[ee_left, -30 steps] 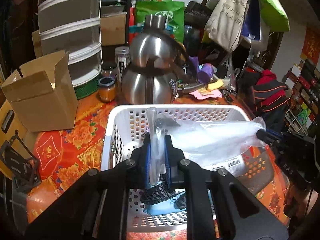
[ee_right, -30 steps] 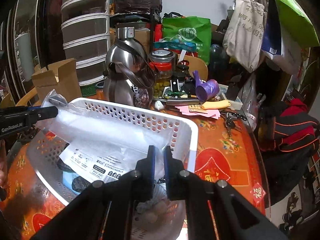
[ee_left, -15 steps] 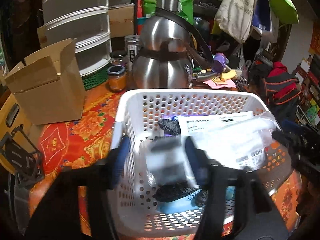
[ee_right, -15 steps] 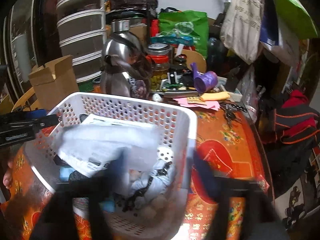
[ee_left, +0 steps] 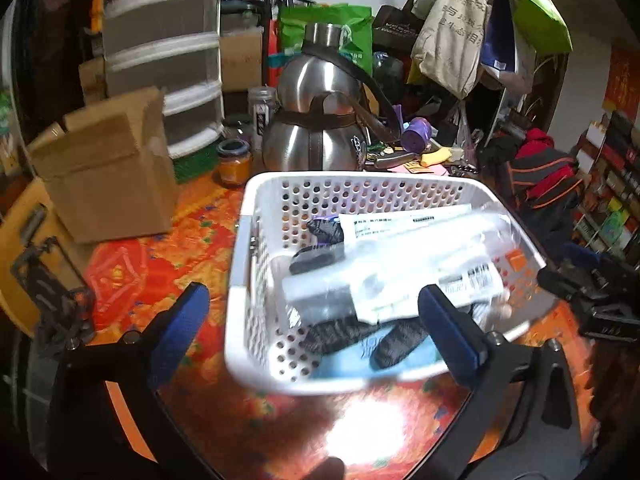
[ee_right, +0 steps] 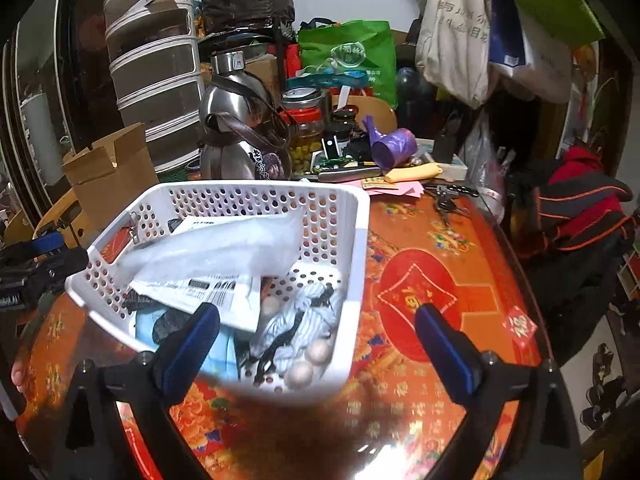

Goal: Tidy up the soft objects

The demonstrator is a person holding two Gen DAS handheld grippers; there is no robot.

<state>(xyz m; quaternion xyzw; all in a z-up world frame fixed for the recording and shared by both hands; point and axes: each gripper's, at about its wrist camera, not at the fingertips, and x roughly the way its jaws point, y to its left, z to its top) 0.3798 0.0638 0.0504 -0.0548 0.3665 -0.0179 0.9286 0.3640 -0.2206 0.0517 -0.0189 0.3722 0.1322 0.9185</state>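
Your left gripper (ee_left: pixel 314 322) and your right gripper (ee_right: pixel 316 338) both have their jaws spreading wide, with nothing pinched between the blue pads; each hangs at the near rim of the white basket (ee_left: pixel 256 216), one at its left corner and one at its right. In front of the basket the glossy red tablecloth (ee_right: pixel 420 292) lies bare, and to the right of the basket there is a broad clear stretch of it up to the table's curved edge. Left of the basket the room is tighter: a cardboard box (ee_left: pixel 108 168) stands near that side. Behind the basket, a steel kettle (ee_left: pixel 316 136) stands close to the far rim, with jars, a purple scoop (ee_right: pixel 394 148) and stacked trays further back. Inside the basket lies the clear plastic packet (ee_left: pixel 416 256) with its printed paper label, slanted across the top of the pile and resting on dark socks (ee_left: pixel 340 332) and something light blue at the bottom. In the right wrist view, a striped cloth bundle (ee_right: pixel 304 324) with pale balls sits in the basket's near right corner. The packet covers much of what is beneath it, and the basket's near wall is blurred.
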